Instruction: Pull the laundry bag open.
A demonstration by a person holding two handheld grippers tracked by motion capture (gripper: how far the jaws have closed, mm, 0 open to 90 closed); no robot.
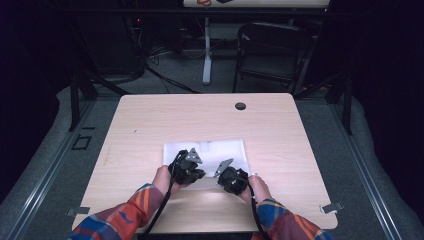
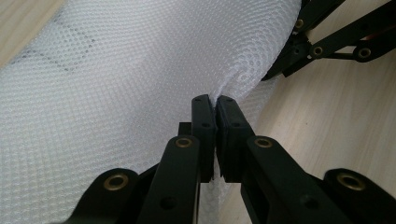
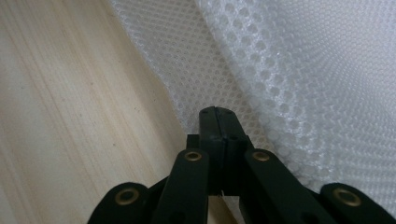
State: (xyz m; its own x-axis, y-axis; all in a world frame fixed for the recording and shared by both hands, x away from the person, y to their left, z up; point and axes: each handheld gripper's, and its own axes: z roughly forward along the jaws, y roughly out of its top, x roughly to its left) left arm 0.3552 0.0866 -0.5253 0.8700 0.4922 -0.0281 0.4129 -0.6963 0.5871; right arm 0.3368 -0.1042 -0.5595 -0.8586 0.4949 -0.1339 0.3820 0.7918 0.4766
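White mesh cloth (image 1: 220, 150) is lying on the counter (image 1: 150, 125). Left gripper (image 2: 215, 100) is pinching its near edge. Right gripper (image 3: 215, 112) is clamping the same edge.

The person wears plaid sleeves (image 1: 117, 220) in orange, red, blue and yellow, and both run up from the near edge of the wooden table (image 1: 150, 120). The left gripper (image 2: 215, 103) and the right gripper (image 3: 215, 112) are matte black, each built of flat linkage bars pinned with brass-coloured rivets and ending in two blocky rectangular jaws. Above the table, each gripper body carries a grey three-cornered plate on top, and a black cable trails from each back along the sleeve toward the table's near edge.
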